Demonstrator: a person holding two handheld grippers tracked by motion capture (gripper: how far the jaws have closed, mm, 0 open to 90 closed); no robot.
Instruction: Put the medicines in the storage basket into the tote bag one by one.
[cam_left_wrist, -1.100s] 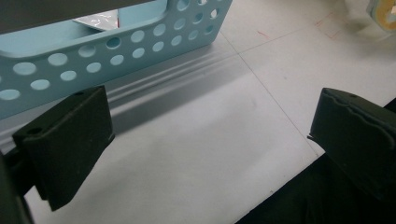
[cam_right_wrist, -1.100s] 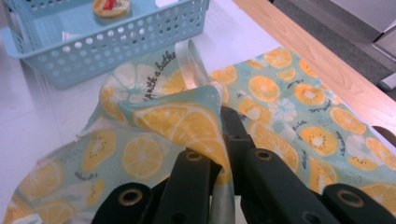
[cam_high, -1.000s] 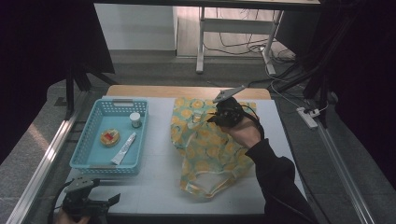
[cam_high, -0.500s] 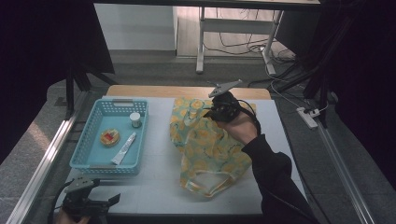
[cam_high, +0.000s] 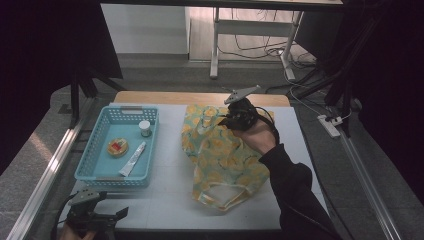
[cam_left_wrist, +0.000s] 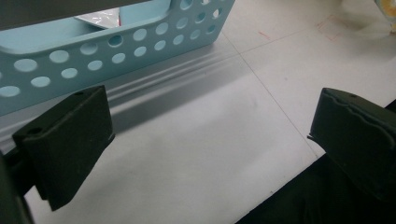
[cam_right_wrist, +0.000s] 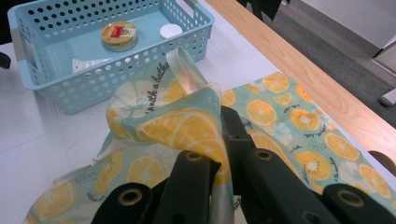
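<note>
High view: right gripper (cam_high: 227, 118), clenched on a fold of the orange-print bag (cam_high: 222, 160), shifted toward the bench's far edge over the last second, lifting that corner; bag mid-bench, beside the blue basket (cam_high: 82, 170). Left gripper (cam_high: 115, 216) released, idle at near-left corner. Probably a repositioning pull.

My right gripper (cam_right_wrist: 219, 154) had matt black plastic jaws pinching thin, soft cloth (cam_right_wrist: 187, 126) printed with lemons. The basket (cam_right_wrist: 56, 88) was smooth, perforated blue plastic. The table (cam_left_wrist: 196, 154) top was smooth matt white, edged in pale wood (cam_right_wrist: 299, 70).
</note>
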